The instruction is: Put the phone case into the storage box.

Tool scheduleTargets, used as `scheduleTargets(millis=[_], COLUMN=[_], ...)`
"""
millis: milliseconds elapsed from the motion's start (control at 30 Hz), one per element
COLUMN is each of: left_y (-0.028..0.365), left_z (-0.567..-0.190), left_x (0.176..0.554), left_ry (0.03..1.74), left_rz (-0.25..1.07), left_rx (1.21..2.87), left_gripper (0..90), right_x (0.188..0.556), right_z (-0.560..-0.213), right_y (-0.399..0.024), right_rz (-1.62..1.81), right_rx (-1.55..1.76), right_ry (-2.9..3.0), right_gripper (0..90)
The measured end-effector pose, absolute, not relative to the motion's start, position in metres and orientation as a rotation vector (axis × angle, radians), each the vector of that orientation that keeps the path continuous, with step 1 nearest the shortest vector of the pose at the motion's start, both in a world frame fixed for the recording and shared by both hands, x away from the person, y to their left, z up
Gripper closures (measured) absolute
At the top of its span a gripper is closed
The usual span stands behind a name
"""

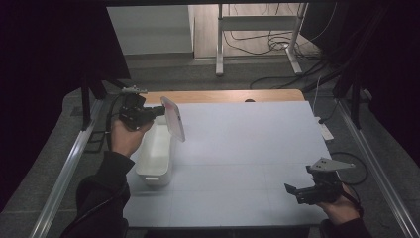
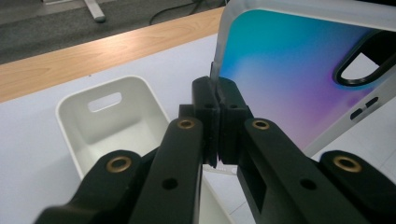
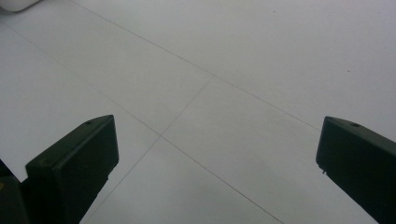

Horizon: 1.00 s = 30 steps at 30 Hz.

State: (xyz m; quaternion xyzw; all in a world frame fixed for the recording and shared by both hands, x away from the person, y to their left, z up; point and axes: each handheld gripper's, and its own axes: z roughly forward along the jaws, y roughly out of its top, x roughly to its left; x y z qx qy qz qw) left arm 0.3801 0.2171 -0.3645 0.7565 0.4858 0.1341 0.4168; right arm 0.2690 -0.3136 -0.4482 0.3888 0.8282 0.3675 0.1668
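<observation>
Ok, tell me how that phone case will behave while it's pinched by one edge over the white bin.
The phone case is a thin shell, so probably light and a little flexible. The left gripper clamps only its rim, so it could pivot or slip. Its glossy printed face looks slick. If dropped, it would likely land in the white bin unharmed.

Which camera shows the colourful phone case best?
The left gripper view: the phone case is close, blue-to-purple with its camera hole, pinched by the left gripper. The high view shows it small and pale.

white bin, teal-to-purple gradient phone case
</observation>
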Motion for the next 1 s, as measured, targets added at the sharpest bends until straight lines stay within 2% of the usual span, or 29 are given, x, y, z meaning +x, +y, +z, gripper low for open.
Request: scheduleTargets(millis=[1000], left_y=[0.240], left_z=[-0.377], left_x=[0.415], left_ry=[1.382], left_rz=[0.431], left_rx=[1.792], left_gripper=[88.3], right_x=[0.268], right_z=[-0.449], right_y=[-0.310], right_rz=[1.008], right_rx=[1.085], right_ry=[2.367], right_gripper=[0.0])
